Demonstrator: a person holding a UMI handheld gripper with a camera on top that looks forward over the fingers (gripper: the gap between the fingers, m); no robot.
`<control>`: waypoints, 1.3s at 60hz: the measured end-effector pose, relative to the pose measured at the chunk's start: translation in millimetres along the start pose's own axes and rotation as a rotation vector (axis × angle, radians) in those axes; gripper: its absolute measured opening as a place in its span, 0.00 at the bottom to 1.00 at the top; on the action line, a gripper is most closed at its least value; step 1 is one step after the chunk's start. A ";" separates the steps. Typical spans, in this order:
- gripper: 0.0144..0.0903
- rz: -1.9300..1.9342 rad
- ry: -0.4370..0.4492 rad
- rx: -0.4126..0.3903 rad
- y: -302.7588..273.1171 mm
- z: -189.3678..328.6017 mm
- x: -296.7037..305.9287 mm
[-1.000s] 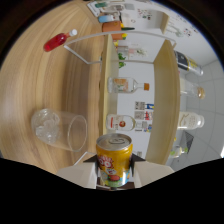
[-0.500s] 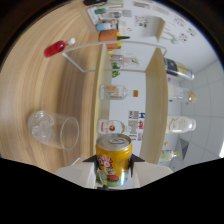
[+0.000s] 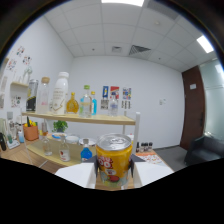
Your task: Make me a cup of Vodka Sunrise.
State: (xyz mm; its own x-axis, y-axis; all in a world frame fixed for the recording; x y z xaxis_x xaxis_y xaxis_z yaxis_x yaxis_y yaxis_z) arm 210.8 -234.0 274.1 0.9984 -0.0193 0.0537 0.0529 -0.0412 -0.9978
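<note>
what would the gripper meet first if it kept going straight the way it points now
The gripper holds the orange can in its jaws. Straight ahead, past the can, the near end of the wooden shelf and its white post seem closest to that line; depth is unclear.

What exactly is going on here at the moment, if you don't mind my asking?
A person's handheld gripper is shut on a yellow drink can, holding it upright. Beyond it stands a wooden shelf carrying bottles, among them a tall white bottle. The can's top looks unopened.
</note>
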 end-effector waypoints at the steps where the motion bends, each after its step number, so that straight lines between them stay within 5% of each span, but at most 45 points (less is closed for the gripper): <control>1: 0.49 0.018 0.004 -0.008 4.7 1.6 5.4; 35: 0.49 0.152 -0.014 -0.388 222.0 32.6 50.3; 70: 0.52 0.098 0.017 -0.491 245.8 11.5 48.1; 72: 0.57 0.096 0.027 -0.502 245.8 10.5 49.2; 78: 0.95 0.081 0.060 -0.479 226.6 4.1 51.6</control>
State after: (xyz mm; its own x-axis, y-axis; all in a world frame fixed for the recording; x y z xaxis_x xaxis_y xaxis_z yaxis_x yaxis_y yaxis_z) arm 274.4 -240.2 50.6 0.9951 -0.0989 -0.0070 -0.0550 -0.4916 -0.8691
